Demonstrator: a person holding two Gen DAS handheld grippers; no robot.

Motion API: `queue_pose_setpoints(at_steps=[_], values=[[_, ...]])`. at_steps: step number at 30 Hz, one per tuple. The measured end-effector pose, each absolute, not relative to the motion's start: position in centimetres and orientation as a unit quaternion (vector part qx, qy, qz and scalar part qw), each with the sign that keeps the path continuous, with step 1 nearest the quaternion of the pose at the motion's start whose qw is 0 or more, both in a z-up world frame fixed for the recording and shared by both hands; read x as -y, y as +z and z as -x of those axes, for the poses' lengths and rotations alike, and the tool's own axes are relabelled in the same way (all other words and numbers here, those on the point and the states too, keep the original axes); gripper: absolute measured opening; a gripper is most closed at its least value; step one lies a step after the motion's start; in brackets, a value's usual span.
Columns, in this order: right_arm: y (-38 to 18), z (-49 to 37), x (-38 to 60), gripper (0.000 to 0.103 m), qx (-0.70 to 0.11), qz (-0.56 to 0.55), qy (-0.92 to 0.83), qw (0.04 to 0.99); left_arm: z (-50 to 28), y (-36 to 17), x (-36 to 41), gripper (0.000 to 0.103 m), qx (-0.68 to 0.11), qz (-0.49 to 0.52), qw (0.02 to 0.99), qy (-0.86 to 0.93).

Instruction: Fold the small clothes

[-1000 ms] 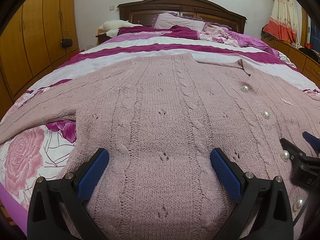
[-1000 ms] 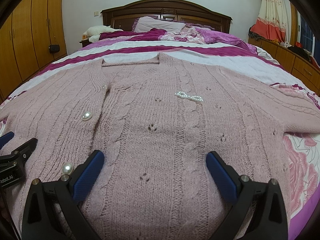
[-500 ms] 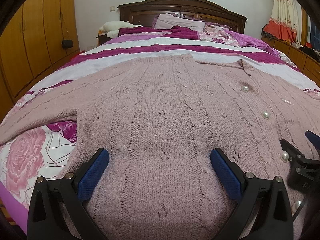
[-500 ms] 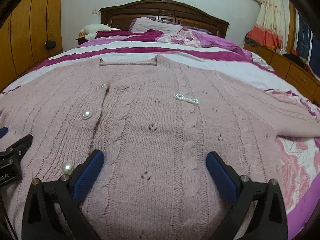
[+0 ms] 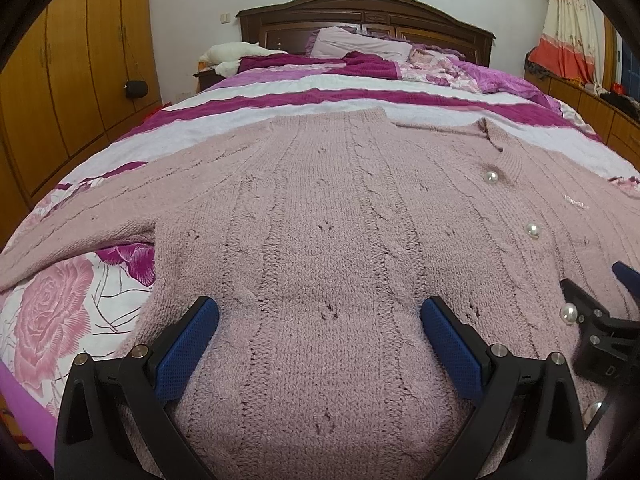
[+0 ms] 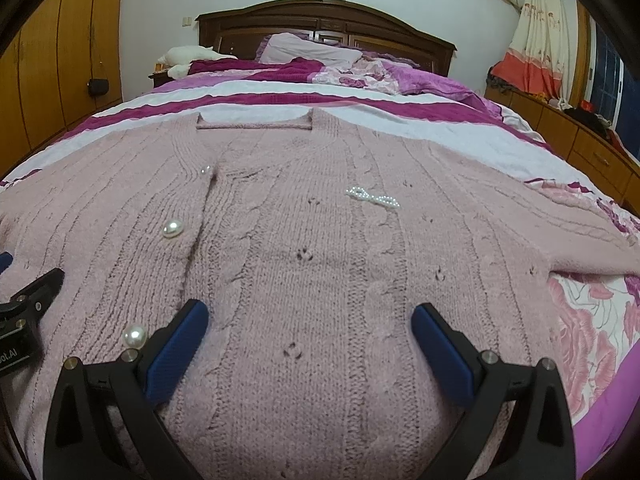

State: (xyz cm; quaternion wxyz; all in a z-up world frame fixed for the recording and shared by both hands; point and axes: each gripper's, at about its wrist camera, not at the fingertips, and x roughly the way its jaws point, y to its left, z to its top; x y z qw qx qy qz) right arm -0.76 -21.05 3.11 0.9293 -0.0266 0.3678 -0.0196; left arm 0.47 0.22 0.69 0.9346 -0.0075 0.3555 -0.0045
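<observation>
A pink cable-knit cardigan with pearl buttons lies flat and buttoned on the bed, sleeves spread to both sides. It also fills the right wrist view, where a pearl bow sits on its chest. My left gripper is open and empty, low over the cardigan's left half near the hem. My right gripper is open and empty over the right half near the hem. Each gripper's edge shows in the other's view.
The bed has a floral sheet and a striped magenta and white blanket. Pillows and a dark wooden headboard are at the far end. Wooden wardrobes stand left, a low cabinet right.
The right wrist view has tilted up slightly, showing more of the headboard and wall. The cardigan and the left gripper have barely moved.
</observation>
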Motion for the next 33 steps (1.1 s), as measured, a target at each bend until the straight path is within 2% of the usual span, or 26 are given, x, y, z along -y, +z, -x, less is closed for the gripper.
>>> queue_pose_setpoints(at_steps=[2, 7, 9, 11, 13, 17, 19, 26, 30, 31, 32, 33], values=[[3.2, 0.7, 21.1, 0.103, -0.367, 0.028, -0.021, 0.929, 0.3, 1.2, -1.3, 0.072, -0.337, 0.044, 0.940, 0.000], [3.4, 0.3, 20.9, 0.103, -0.373, 0.035, -0.020, 0.927, 1.6, 5.1, -9.0, 0.072, -0.303, 0.131, 0.943, 0.046], [3.3, 0.2, 21.0, 0.103, -0.376, 0.031, -0.017, 0.926, 2.1, 6.1, -14.4, 0.071, -0.306, 0.191, 0.930, 0.072], [3.3, 0.0, 21.0, 0.103, -0.378, 0.032, -0.017, 0.925, 3.3, 6.2, -21.2, 0.071, -0.318, 0.304, 0.894, 0.077], [3.2, -0.2, 20.9, 0.103, -0.380, 0.033, -0.018, 0.924, 4.9, 6.1, -27.0, 0.071, -0.294, 0.383, 0.870, 0.102], [3.1, -0.1, 20.6, 0.103, -0.377, 0.036, -0.027, 0.925, 7.0, 6.1, -35.6, 0.069, -0.268, 0.388, 0.860, 0.192], [3.1, -0.2, 20.4, 0.103, -0.376, 0.039, -0.032, 0.925, 7.8, 5.2, -39.3, 0.067, -0.244, 0.423, 0.846, 0.214], [3.0, -0.4, 20.1, 0.103, -0.376, 0.043, -0.037, 0.925, 8.2, -0.6, -46.9, 0.053, -0.240, 0.504, 0.777, 0.291], [3.0, -0.4, 20.3, 0.103, -0.376, 0.036, -0.032, 0.925, 7.3, -1.6, -48.8, 0.053, -0.210, 0.536, 0.769, 0.278], [3.0, -0.4, 20.3, 0.103, -0.376, 0.035, -0.031, 0.925, 6.8, -1.7, -49.3, 0.040, -0.219, 0.536, 0.768, 0.275], [3.0, -0.4, 20.4, 0.103, -0.376, 0.034, -0.030, 0.926, 6.5, -1.9, -49.8, 0.005, -0.231, 0.537, 0.761, 0.280], [3.0, -0.4, 20.4, 0.103, -0.376, 0.032, -0.029, 0.926, 6.3, -2.1, -49.8, 0.000, -0.242, 0.540, 0.754, 0.285]])
